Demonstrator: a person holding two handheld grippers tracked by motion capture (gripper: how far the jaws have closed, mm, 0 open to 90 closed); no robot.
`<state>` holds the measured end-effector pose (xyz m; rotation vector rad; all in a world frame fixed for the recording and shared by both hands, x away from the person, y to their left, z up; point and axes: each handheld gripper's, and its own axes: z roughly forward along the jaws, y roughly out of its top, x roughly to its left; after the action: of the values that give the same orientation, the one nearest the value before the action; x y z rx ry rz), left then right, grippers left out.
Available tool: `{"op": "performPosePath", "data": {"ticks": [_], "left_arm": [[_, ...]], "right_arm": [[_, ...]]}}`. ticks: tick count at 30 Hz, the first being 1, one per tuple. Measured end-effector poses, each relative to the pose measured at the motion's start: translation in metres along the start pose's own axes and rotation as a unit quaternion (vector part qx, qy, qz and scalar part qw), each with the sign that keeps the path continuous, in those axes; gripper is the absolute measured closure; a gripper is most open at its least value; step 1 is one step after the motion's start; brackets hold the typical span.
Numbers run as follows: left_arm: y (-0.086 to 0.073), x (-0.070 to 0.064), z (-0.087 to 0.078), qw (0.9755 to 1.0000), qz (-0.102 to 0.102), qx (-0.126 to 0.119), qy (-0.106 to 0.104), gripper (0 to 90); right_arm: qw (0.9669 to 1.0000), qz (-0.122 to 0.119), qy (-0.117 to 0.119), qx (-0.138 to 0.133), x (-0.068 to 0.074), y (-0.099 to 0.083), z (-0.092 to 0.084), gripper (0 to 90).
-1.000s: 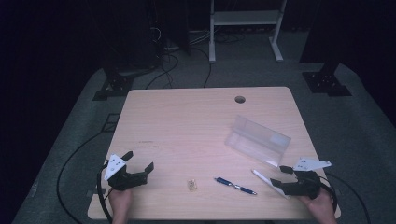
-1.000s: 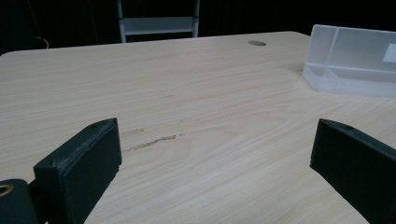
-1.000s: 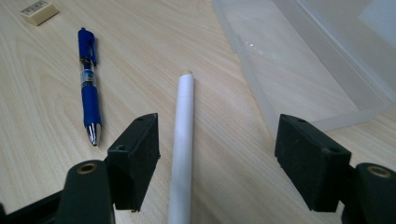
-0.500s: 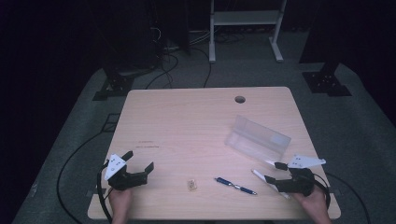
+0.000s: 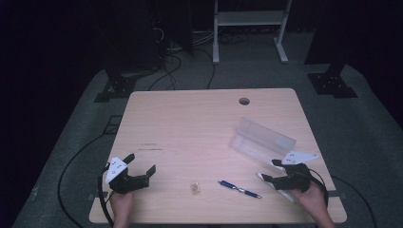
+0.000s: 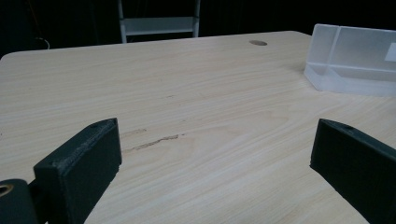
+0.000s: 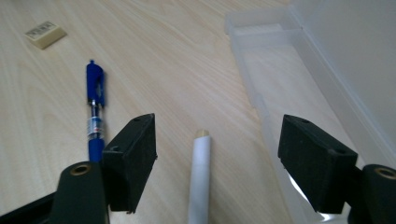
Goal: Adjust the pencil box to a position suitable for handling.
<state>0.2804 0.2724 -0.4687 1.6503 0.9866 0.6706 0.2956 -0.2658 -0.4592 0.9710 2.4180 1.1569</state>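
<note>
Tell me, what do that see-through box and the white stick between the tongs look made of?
The box looks like frosted, translucent plastic: the wood grain shows through its walls. The white stick has a matte, smooth surface, perhaps plastic or paper-wrapped; it is hard to say which.

Light wood-grain table (image 5: 190,123), rounded corners, round cable hole (image 5: 244,101) near the far edge, dark scuff (image 6: 154,141) toward its left edge. Grey carpet (image 5: 370,133) underneath, black cables (image 5: 166,71) trailing over it past the far left corner. White metal stand frame (image 5: 249,19) behind the far edge, black stand bases (image 5: 332,83) on both sides. Room dim, backdrop black.
</note>
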Motion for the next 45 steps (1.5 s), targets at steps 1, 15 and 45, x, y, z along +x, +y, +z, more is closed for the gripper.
{"op": "performPosePath", "data": {"ticks": [1, 15, 45], "left_arm": [[0.000, -0.001, 0.000, 1.0000, 0.000, -0.001, 0.000, 1.1], [0.000, 0.004, -0.005, 0.9999, -0.006, -0.011, 0.006, 1.1], [-0.001, 0.008, -0.005, 0.9998, -0.014, -0.011, 0.005, 1.1]], "right_arm": [[1.0000, -0.002, -0.006, 0.004, 0.000, 0.003, 0.002, 28.5], [0.9997, -0.012, 0.007, 0.017, -0.004, 0.034, 0.029, 30.9], [0.9958, -0.009, 0.001, 0.092, -0.028, 0.058, 0.066, 50.2]]}}
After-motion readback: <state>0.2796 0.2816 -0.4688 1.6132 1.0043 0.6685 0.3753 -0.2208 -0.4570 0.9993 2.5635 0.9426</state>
